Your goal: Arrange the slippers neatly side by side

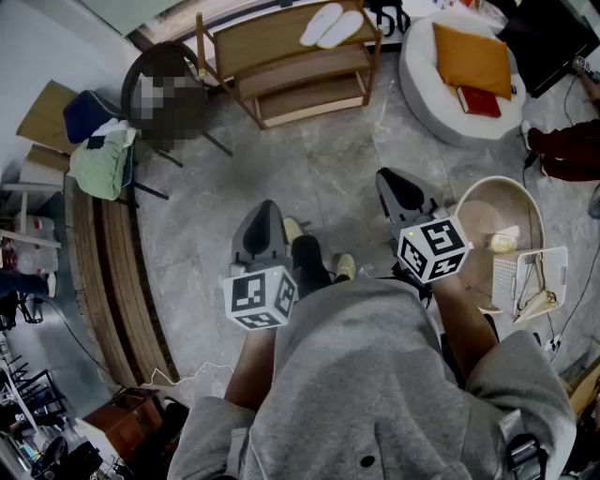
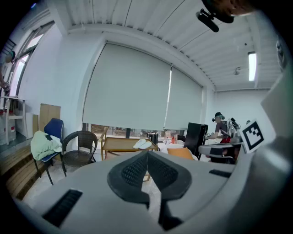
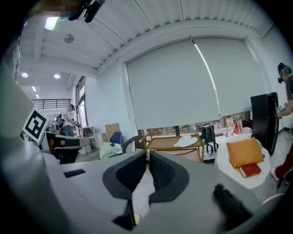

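1. Fingers [image 2: 132, 171] of the left gripper [image 2: 147, 153] are pressed together, nothing between them. Right gripper [image 3: 148, 153] is the same: fingers [image 3: 162, 171] closed tip to tip, empty.
2. Head view: both grippers are held out in front of the person's body, left gripper [image 1: 265, 211] and right gripper [image 1: 394, 178], angled slightly down over bare floor [image 1: 328, 159].
3. The slippers [image 1: 333, 25] are a white pair on the top board of the wooden rack [image 1: 262, 37], well apart from both grippers, across the open floor.
4. The pair lie touching along their lengths, toes roughly the same way and skewed to the rack's edge. Both gripper views show them straight ahead, just above the fingertips [image 2: 143, 144] [image 3: 186, 141].
5. Step in hand, judged: approach, with no contact yet.
6. To do it well: walk up close, open the jaws before reaching, and take one slipper per gripper at the heel or side edge.
7. Then square the heels level and toes parallel, pushing gently, as a light slipper may slide off the board.
8. A wicker chair [image 1: 141, 70] stands left of the rack and an orange cushion [image 1: 473, 58] right; the path between looks clear.
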`<state>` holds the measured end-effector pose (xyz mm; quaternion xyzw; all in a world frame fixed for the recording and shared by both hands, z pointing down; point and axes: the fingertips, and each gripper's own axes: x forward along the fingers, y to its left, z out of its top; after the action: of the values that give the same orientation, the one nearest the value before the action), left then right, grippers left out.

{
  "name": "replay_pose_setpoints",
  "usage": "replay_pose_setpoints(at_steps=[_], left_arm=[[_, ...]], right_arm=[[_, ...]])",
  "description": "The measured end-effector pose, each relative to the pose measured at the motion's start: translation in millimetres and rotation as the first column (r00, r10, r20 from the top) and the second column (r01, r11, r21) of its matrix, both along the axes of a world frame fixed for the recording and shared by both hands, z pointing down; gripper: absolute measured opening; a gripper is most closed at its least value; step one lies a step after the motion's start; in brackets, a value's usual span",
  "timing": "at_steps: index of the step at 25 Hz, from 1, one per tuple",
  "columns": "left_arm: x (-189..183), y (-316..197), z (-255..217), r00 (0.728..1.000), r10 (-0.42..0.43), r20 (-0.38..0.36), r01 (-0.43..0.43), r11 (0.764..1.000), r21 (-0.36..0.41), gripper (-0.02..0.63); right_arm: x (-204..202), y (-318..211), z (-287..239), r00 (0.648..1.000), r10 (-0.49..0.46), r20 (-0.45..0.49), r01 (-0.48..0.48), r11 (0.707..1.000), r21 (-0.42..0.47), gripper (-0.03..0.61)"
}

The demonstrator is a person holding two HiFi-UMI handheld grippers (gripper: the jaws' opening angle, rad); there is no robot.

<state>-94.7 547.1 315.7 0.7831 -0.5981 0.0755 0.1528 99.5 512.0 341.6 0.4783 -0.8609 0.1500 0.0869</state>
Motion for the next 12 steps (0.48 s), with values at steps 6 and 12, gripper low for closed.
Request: replay_pose_setpoints(at_steps=[6,12], left_arm=[[9.7,-5.2,-8.4,1.000,0.006,0.021,-0.006,1.000,0.005,0.015],[30.4,-2.8,-8.9,0.999,0.029,0.036,-0.029,1.000,0.005,0.015]], right_arm=[[6.2,-3.8,-7.2,1.000,0.000,-0.001,0.000,1.000,0.008,0.037],[19.5,0.7,-8.8,0.999,-0.001,0.046,0.000,1.000,0.011,0.037]])
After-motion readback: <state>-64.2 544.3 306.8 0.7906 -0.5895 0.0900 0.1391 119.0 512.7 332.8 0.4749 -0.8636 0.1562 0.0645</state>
